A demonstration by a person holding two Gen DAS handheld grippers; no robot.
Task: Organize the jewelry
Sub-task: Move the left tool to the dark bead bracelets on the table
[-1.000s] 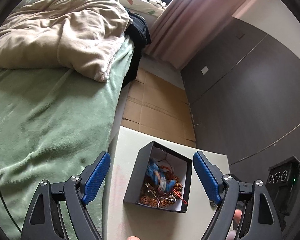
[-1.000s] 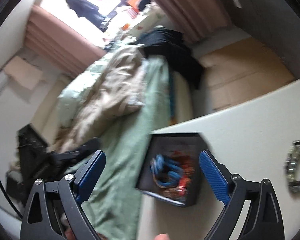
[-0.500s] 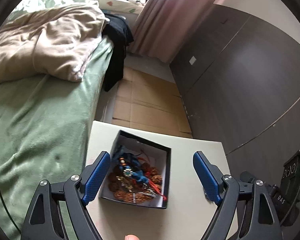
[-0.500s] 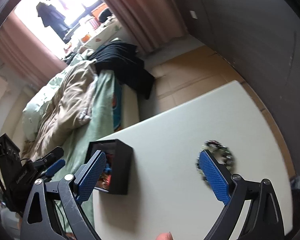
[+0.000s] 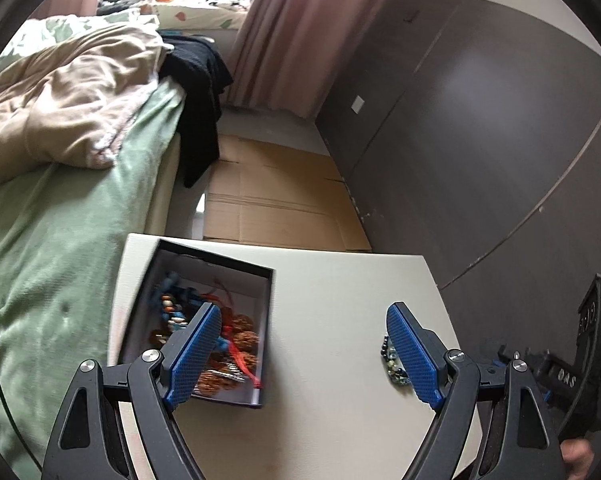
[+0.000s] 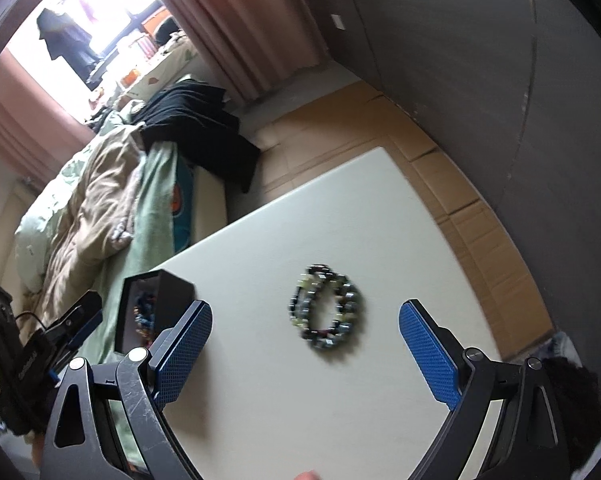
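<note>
A black open box [image 5: 236, 276] holding several bracelets and beads stands on the left part of the white table [image 5: 332, 304]; it also shows in the right wrist view [image 6: 160, 292]. A dark beaded bracelet [image 6: 325, 312] with pale green beads lies on the table, partly hidden behind a finger in the left wrist view [image 5: 387, 354]. My left gripper [image 5: 306, 356] is open and empty, above the table between box and bracelet. My right gripper [image 6: 306, 356] is open and empty, just short of the bracelet.
A bed with a green sheet [image 5: 52, 240] and beige blanket [image 5: 60, 108] runs along the table's left side. Flattened cardboard [image 5: 276, 200] covers the floor beyond the table. A dark wardrobe wall [image 5: 480, 140] stands to the right.
Both views have swung to the right. The box has shifted from between the fingers to the left, and the beaded bracelet now lies between the right gripper's fingers. Both grippers stay open.
</note>
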